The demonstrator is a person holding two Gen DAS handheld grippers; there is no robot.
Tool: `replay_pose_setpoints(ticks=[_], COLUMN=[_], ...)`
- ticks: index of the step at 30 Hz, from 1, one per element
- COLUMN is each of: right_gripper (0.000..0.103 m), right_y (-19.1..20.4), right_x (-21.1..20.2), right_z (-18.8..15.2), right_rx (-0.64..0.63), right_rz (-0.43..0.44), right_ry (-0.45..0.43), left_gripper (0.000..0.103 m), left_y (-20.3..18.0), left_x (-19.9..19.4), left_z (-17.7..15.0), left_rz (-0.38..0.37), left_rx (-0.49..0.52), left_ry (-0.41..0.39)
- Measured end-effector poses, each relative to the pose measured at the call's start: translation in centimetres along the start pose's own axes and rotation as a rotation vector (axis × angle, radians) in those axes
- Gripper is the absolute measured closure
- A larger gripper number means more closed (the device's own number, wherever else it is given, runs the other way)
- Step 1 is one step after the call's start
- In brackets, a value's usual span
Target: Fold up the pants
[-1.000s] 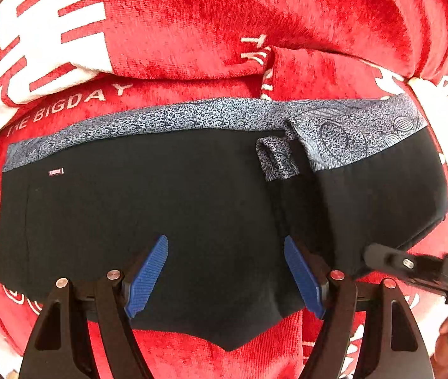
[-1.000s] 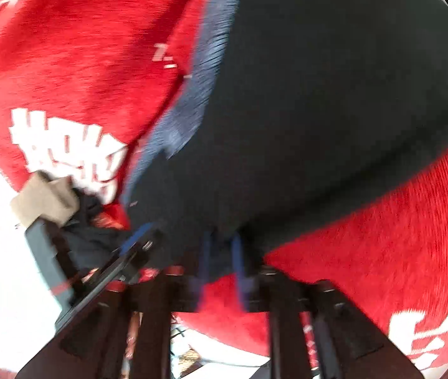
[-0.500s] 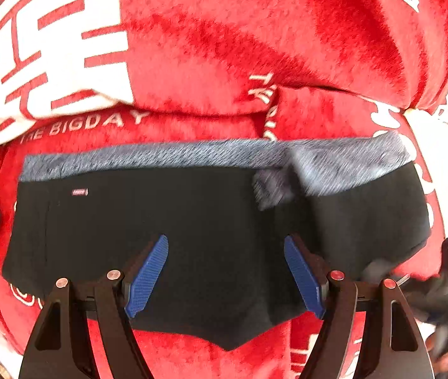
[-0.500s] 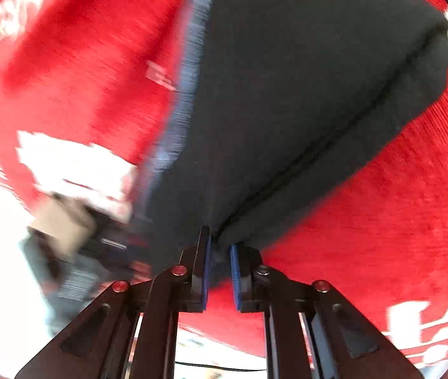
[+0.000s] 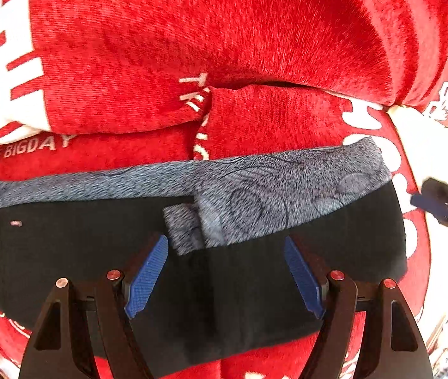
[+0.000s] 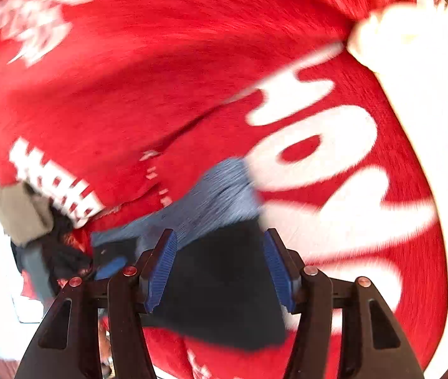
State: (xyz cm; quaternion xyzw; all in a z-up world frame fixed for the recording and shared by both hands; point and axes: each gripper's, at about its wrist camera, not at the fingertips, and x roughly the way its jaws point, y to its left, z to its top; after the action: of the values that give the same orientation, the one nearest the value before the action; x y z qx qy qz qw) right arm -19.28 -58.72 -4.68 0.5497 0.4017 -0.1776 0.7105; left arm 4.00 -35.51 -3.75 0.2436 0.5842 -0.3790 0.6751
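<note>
The black pants [image 5: 81,252] lie folded flat on the red blanket [image 5: 192,47]. The left hand-held gripper [image 5: 225,278] hovers agape above them; the right hand-held gripper [image 6: 219,268], blurred, looks likewise empty.

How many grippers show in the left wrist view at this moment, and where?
2. The left gripper is at bottom centre, open above the black pants. The right gripper pokes in at the right edge, only partly visible beside the pants' right end.

The right wrist view is smeared by motion, so the pants [image 6: 224,284] and a grey lump [image 6: 21,211] left of them, perhaps folded cloth, stay indistinct, and the pants' left end is cut off by the fingers [image 6: 160,268].
</note>
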Motion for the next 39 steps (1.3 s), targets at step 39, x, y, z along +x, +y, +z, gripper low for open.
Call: replay_pose_setpoints(ticks=[39], right_gripper=[0.038], right_y=[9.8], right_x=[5.6], right_z=[-11.5], right_rx=[-0.531], right_rz=[-0.37], right_ry=[0.185], left_gripper=[0.005], left_y=[2.6], left_x=[-5.3], left_z=[-13.0], left_rz=[0.248], left_rx=[-0.233], left_ry=[0.105])
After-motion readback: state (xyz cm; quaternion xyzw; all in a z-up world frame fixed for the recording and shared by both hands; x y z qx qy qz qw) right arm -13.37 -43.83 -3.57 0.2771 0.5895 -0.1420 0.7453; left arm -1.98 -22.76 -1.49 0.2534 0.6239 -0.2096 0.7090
